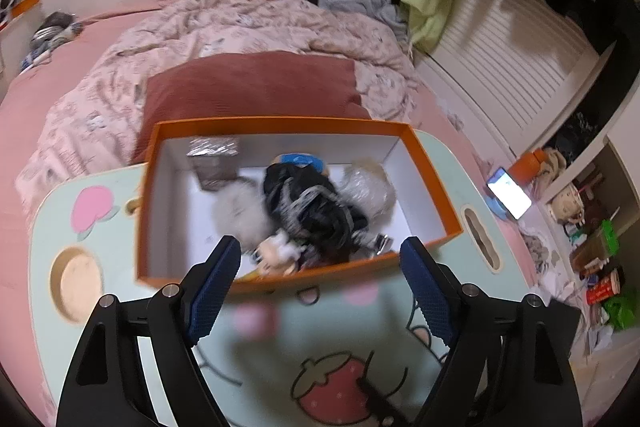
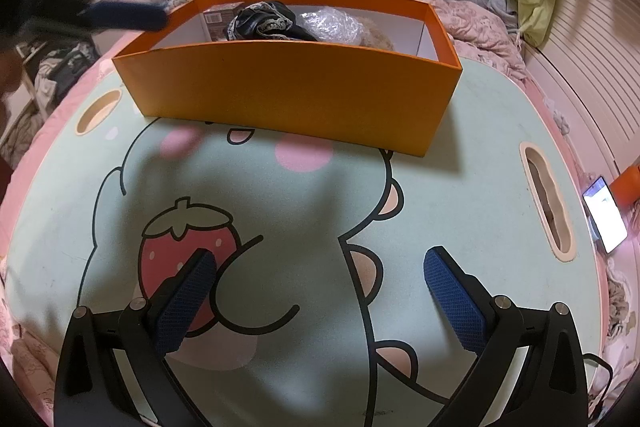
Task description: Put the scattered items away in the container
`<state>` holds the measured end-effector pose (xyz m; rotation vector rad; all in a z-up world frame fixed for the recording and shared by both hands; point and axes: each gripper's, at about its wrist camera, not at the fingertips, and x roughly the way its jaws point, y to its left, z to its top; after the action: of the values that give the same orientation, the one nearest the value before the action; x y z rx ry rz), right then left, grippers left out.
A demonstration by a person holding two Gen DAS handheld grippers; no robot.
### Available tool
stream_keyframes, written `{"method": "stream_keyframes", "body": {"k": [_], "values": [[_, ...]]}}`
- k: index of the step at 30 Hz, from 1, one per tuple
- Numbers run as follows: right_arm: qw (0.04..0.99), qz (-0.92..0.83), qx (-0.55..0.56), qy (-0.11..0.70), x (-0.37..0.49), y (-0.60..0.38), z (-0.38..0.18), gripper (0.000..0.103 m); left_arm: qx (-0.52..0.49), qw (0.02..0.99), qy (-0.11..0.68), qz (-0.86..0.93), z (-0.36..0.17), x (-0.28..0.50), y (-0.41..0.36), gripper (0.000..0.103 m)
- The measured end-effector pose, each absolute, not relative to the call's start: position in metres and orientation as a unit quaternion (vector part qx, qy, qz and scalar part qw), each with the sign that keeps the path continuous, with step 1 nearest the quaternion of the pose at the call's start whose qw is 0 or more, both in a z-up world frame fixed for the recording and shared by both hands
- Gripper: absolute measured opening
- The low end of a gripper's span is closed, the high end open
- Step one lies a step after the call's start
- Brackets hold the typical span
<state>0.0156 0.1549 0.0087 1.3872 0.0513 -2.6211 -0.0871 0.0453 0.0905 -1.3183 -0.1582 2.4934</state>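
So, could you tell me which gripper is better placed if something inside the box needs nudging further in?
Probably the left gripper: it hangs open right over the near rim of the orange box, looking down on the things inside. The right gripper is open too, but sits back over the bare table.

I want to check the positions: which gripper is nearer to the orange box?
Left. The left gripper hovers open right over the near wall of the orange box. The right gripper is open too, further back over the table, clear of the box.
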Motion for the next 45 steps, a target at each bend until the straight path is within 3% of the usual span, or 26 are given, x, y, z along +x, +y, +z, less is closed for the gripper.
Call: {"method": "stream_keyframes", "body": {"k": [4, 9, 15, 22, 26, 30, 34, 38, 41, 44, 45], "values": [[0.088, -0.880, 0.466, 0.017, 0.017, 0.153, 0.009, 0.103, -0.475, 0.147, -0.044, 0.866, 0.083, -0.106, 0.059, 0.082], [0.088, -0.881, 0.465, 0.017, 0.017, 0.152, 0.009, 0.103, -0.515, 0.125, -0.028, 0.847, 0.057, -0.127, 0.064, 0.048], [0.088, -0.881, 0.465, 0.016, 0.017, 0.151, 0.010, 0.103, -0.472, 0.118, -0.029, 0.873, 0.066, -0.114, 0.053, 0.039], [0.087, -0.881, 0.464, 0.016, 0.018, 0.152, 0.006, 0.103, -0.381, 0.124, -0.083, 0.913, 0.121, -0.059, 0.010, 0.039], [0.086, -0.881, 0.465, 0.017, 0.016, 0.148, 0.005, 0.103, -0.351, 0.111, -0.072, 0.927, 0.131, -0.024, -0.006, 0.039], [0.084, -0.881, 0.466, 0.018, 0.015, 0.150, 0.003, 0.103, -0.363, 0.077, -0.030, 0.928, 0.097, 0.003, -0.004, 0.039], [0.083, -0.880, 0.467, 0.017, 0.015, 0.150, 0.006, 0.103, -0.401, 0.092, -0.072, 0.909, 0.047, 0.017, -0.009, 0.039], [0.080, -0.880, 0.468, 0.017, 0.014, 0.150, 0.006, 0.103, -0.424, 0.102, -0.062, 0.898, 0.024, 0.023, 0.003, 0.039], [0.078, -0.880, 0.468, 0.016, 0.015, 0.151, 0.004, 0.103, -0.418, 0.101, -0.073, 0.900, 0.025, 0.025, 0.003, 0.049], [0.074, -0.881, 0.466, 0.011, 0.017, 0.153, 0.004, 0.103, -0.385, 0.108, -0.102, 0.911, 0.030, 0.037, -0.005, 0.073], [0.074, -0.882, 0.465, 0.007, 0.017, 0.154, 0.004, 0.103, -0.376, 0.108, -0.112, 0.914, 0.031, 0.041, -0.010, 0.076]]}}
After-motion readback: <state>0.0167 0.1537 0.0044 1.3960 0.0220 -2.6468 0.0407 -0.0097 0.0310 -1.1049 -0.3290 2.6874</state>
